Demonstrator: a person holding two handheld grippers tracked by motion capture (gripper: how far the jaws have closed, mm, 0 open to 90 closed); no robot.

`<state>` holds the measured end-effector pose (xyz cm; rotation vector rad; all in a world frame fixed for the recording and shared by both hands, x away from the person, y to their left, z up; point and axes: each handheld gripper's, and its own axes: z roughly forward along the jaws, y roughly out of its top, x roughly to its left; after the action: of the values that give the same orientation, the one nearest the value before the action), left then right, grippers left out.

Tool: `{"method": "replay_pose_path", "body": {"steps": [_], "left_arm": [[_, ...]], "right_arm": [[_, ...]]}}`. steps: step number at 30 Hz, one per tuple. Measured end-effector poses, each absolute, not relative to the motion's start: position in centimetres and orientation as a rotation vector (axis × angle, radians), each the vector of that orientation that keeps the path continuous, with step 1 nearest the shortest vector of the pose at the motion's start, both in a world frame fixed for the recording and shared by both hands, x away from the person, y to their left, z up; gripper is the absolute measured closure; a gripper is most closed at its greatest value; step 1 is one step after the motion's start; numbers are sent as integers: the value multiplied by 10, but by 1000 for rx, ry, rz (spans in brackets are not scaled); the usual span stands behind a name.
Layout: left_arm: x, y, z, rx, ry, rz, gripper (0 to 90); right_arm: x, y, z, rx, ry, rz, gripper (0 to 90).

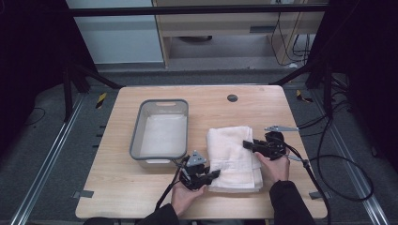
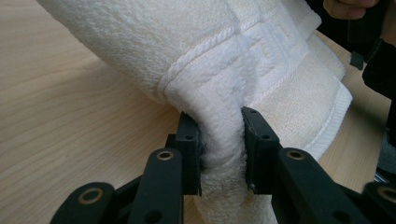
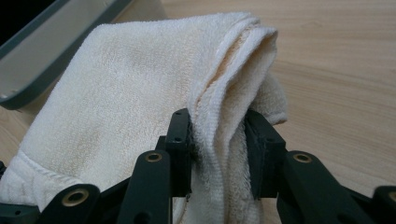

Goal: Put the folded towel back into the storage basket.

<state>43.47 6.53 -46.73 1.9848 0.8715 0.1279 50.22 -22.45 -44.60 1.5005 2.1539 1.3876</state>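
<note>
The folded white towel [image 1: 233,158] on the tabletop [image 1: 122,187] is already pinched by both tools, the left tool [image 1: 212,174] at its near corner, the right tool [image 1: 247,144] at its far edge, while placement into the grey bin [image 1: 159,129] beyond the left tool appears left.

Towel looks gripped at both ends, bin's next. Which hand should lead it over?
Left, probably. The left gripper pinches the towel on the side nearest the grey bin. The right gripper clamps the opposite edge, away from the bin, so it would follow.
</note>
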Motion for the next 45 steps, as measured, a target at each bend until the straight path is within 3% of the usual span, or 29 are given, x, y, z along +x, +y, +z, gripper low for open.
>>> {"method": "replay_pose_path", "body": {"steps": [31,45], "left_arm": [[414,80,-403,1871,733,240,707],[415,91,-382,1835,728,284,707]], "right_arm": [[463,-217,-364,1297,1984,1460,657],[465,-204,-343,1239,1953,1473,657]]}}
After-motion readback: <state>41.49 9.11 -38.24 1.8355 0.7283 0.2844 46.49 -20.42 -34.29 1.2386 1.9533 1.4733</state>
